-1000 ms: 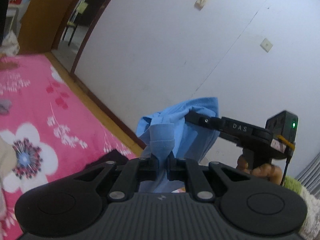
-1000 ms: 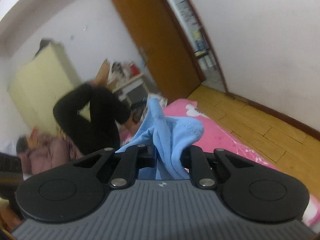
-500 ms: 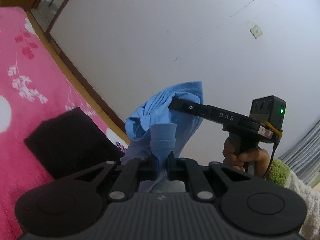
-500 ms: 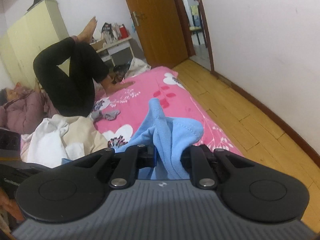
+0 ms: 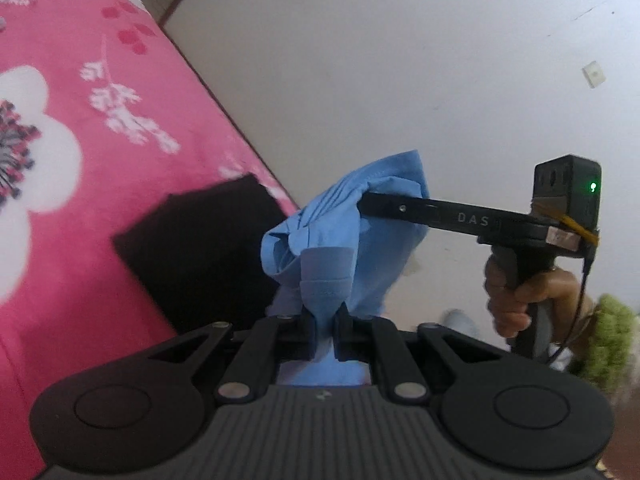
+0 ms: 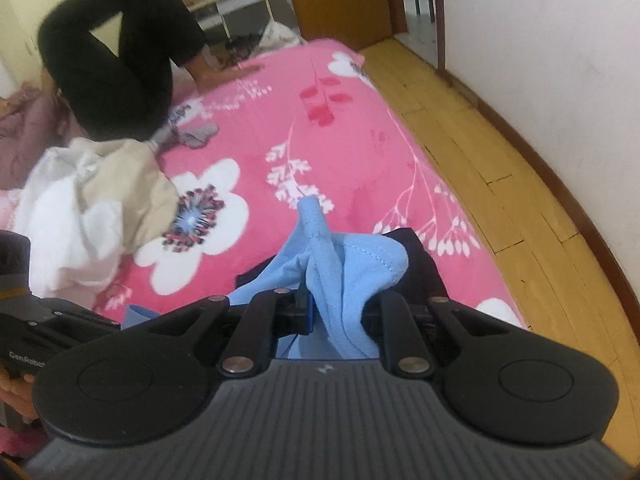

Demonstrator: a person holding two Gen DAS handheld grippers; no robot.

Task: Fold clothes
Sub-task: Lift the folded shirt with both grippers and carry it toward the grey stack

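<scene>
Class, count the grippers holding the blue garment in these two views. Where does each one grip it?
2. The left gripper pinches a folded edge of the blue garment; the right gripper clamps its upper bunch. More cloth may be hidden below.

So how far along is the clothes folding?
Early on. A black garment already lies flat on the pink bed. Both the left gripper and right gripper pinch the blue garment aloft, unfolded. A white-beige pile waits.

Both wrist views look closely at blue garment
</scene>
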